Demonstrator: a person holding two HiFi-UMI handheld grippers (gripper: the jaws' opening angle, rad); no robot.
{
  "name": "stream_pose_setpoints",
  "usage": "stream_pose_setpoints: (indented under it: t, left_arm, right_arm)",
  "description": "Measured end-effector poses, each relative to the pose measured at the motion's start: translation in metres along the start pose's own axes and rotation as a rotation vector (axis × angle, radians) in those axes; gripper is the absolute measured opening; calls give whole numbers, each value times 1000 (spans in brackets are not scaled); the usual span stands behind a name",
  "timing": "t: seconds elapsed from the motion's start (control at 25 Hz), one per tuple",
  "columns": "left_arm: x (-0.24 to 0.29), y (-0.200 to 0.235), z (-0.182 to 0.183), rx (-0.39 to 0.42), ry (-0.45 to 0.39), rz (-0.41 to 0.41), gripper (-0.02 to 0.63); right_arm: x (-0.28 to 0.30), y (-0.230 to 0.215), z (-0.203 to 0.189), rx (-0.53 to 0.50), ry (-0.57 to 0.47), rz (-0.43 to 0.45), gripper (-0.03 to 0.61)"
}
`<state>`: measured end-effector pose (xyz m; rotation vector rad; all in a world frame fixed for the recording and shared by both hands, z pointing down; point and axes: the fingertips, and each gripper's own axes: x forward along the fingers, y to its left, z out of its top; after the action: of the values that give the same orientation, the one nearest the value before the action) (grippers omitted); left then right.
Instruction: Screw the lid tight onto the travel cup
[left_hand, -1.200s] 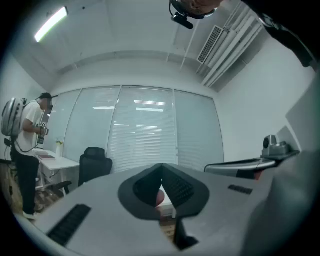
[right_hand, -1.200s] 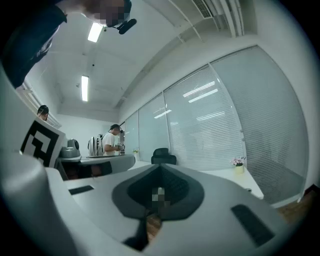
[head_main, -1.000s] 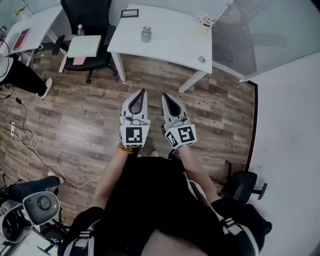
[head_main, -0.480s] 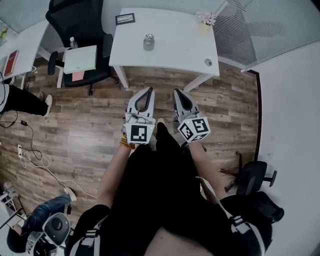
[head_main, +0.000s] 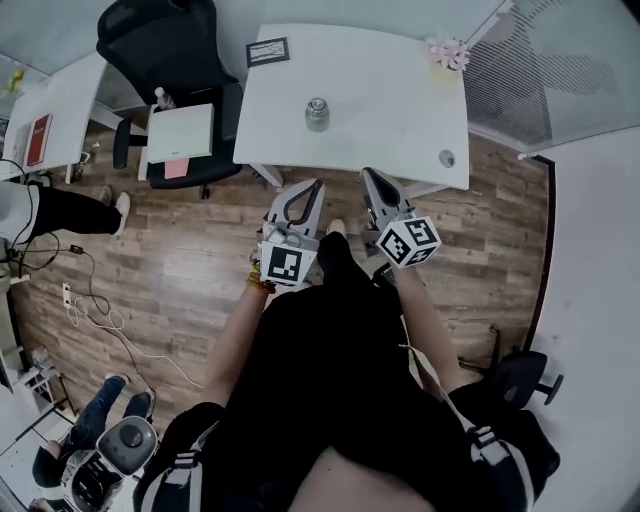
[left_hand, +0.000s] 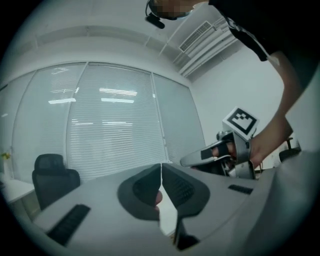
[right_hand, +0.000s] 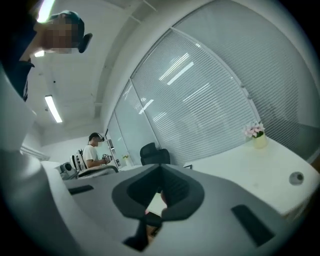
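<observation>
Though far off on the table (head_main: 400, 110), travel cup (head_main: 317, 114), top indistinct.

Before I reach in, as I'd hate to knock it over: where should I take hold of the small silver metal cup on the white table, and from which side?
Probably the round body of the small silver metal cup, jaws level across its sides, coming from the near edge of the white table. It stands upright and alone, with nothing crowding it.
</observation>
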<state>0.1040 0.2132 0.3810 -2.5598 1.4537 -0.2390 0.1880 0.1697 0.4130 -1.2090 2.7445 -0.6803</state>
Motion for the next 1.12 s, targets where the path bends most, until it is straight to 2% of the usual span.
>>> stream_pose_setpoints:
  t: [0.12, 0.24, 0.32, 0.44, 0.52, 0.64, 0.76, 0.84, 1.0, 1.08, 1.12]
  left_arm:
    - [32, 8, -21, -1, 35, -45, 12]
    - [60, 24, -57, -63, 127, -27, 14]
    - [72, 31, -73, -58, 163, -17, 14]
    - [79, 35, -88, -33, 214, -43, 16]
    - [85, 44, -99, -64, 237, -65, 32]
    - [102, 64, -127, -108, 262, -105, 89]
    - [120, 82, -161, -122, 294, -177, 171]
    - [130, 92, -181, -148, 309, -226, 202]
    - [147, 98, -228, -221, 373, -337, 286]
    - [158, 98, -252, -235, 401, -397, 348]
    - [163, 96, -261, -229, 417, -425, 353]
  right_arm:
    - [37, -28, 9, -14, 41, 48, -3]
    - [70, -66, 17, -28, 78, 76, -3]
    - [88, -86, 21, -44, 98, 94, -3]
    - [108, -103, 23, -41, 127, 104, -3]
    - [119, -105, 24, -36, 141, 109, -3]
    - [139, -108, 23, -65, 173, 116, -3]
    - [164, -115, 19, -78, 222, 88, -3]
    - [182, -118, 15, -72, 258, 70, -3]
    - [205, -126, 12, -49, 303, 27, -3]
    - [220, -129, 14, -60, 320, 12, 0]
    - [227, -130, 14, -72, 338, 12, 5]
